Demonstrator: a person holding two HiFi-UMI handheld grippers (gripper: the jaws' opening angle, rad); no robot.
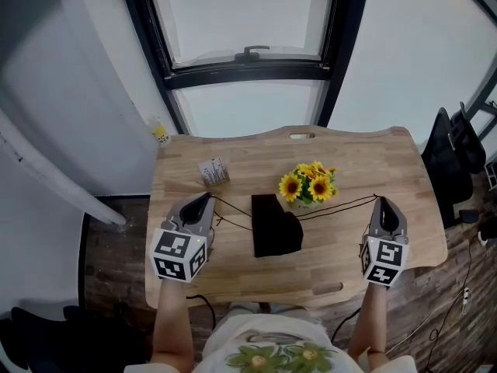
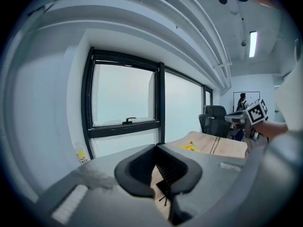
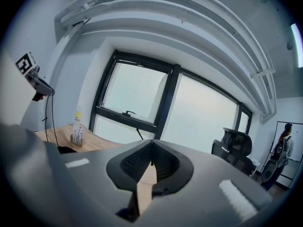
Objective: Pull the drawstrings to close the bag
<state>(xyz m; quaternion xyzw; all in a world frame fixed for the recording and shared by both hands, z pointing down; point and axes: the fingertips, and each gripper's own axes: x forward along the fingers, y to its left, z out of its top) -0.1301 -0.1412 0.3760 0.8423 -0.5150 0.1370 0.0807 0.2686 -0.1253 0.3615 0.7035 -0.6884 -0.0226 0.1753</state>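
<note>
A black drawstring bag (image 1: 275, 225) lies flat at the middle of the wooden table (image 1: 349, 247). One thin black drawstring (image 1: 233, 207) runs left from it to my left gripper (image 1: 207, 199), whose jaws are shut on it. The other drawstring (image 1: 342, 205) stretches right to my right gripper (image 1: 378, 200), also shut on the cord. Both cords look pulled out to the sides. In the left gripper view the left gripper (image 2: 156, 146) shows closed pads with a bit of black string (image 2: 164, 193) below them. In the right gripper view a cord (image 3: 138, 131) leaves the right gripper (image 3: 151, 142) at its closed tip.
A pot of yellow sunflowers (image 1: 309, 183) stands just behind the bag, close to the right cord. A small printed card holder (image 1: 213, 172) sits at the back left. A window wall lies behind the table, and a black chair (image 1: 450, 154) stands to the right.
</note>
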